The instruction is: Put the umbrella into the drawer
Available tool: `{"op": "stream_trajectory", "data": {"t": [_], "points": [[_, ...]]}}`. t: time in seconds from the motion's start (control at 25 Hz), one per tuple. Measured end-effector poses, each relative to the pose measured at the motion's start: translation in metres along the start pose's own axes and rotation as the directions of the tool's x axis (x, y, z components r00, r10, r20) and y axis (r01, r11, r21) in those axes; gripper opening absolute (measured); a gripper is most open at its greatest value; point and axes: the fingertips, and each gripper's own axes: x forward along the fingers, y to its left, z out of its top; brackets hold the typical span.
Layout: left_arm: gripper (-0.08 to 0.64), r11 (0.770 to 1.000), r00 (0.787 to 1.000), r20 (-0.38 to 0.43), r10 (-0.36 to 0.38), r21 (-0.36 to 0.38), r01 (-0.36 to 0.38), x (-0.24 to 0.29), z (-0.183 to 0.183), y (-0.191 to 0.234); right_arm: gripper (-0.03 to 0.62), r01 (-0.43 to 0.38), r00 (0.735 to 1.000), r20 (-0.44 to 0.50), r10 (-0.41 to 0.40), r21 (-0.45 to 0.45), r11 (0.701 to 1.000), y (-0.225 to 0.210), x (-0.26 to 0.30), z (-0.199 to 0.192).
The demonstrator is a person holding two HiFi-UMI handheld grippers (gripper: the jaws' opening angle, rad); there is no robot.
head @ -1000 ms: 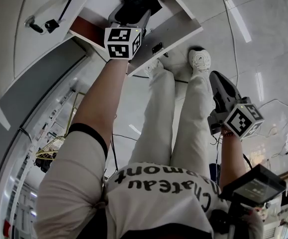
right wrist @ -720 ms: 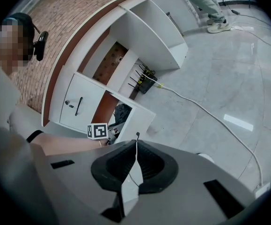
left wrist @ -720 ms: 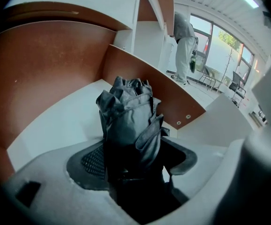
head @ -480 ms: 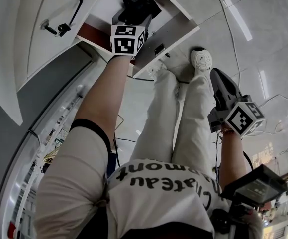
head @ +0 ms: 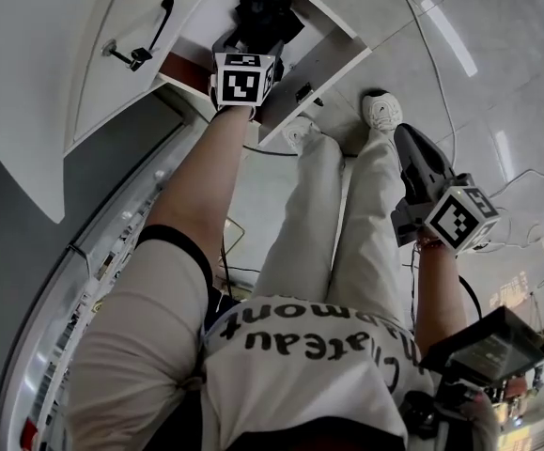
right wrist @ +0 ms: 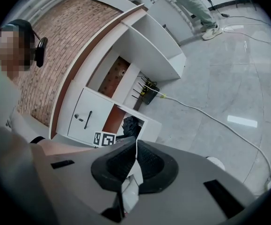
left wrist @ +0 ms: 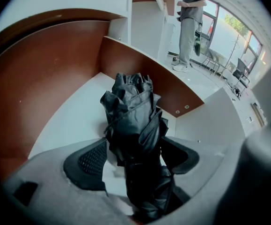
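A folded black umbrella (left wrist: 133,121) stands tilted inside the open drawer (left wrist: 74,121), which has a white floor and brown walls. My left gripper (left wrist: 135,149) points down into the drawer. Its jaws have just been opening and now stand wide on either side of the umbrella's lower end, with a gap showing at the left pad (left wrist: 88,161). In the head view the left gripper (head: 253,40) hangs over the drawer's white front (head: 323,64), with the umbrella (head: 267,12) beyond it. My right gripper (head: 411,144) is beside the person's leg, shut and holding nothing; its pads (right wrist: 147,161) meet.
A white cabinet door with a black handle (head: 140,40) is to the left of the drawer. A cable (right wrist: 210,116) runs across the glossy tiled floor from a dark box (right wrist: 149,89). The person's legs and white shoes (head: 380,111) are below the drawer. Another person (left wrist: 189,22) stands far behind.
The head view has swung slightly. The left gripper stays over the drawer with the umbrella in it. The right gripper has risen a little beside the leg.
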Motion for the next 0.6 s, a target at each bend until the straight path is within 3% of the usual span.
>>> {"op": "stream_trajectory", "data": {"t": [0.12, 0.24, 0.48, 0.56, 0.6], "points": [[0.354, 1.0, 1.0, 0.006, -0.01, -0.006, 0.01, -0.014, 0.003, -0.004, 0.018, -0.005, 1.0, 0.01, 0.005, -0.002, 1.0, 0.007, -0.002, 0.002], [0.354, 1.0, 0.998, 0.061, -0.018, -0.004, 0.019, -0.036, 0.013, -0.013, 0.018, -0.008, 1.0, 0.023, 0.008, 0.014, 1.0, 0.016, -0.001, 0.005], [0.347, 0.994, 0.987, 0.157, -0.042, -0.09, 0.057, -0.093, 0.027, -0.039, 0.017, -0.067, 0.998, 0.017, 0.067, 0.019, 0.998, 0.069, -0.006, 0.017], [0.291, 0.992, 0.982, 0.185, -0.035, -0.116, 0.057, -0.116, 0.034, -0.047, 0.017, -0.085, 0.996, 0.01, 0.086, -0.014, 0.996, 0.087, -0.009, 0.027], [0.228, 0.99, 0.979, 0.202, -0.036, -0.124, 0.062, -0.128, 0.038, -0.051, 0.017, -0.095, 0.995, 0.009, 0.095, -0.028, 0.995, 0.096, -0.011, 0.033]]}}
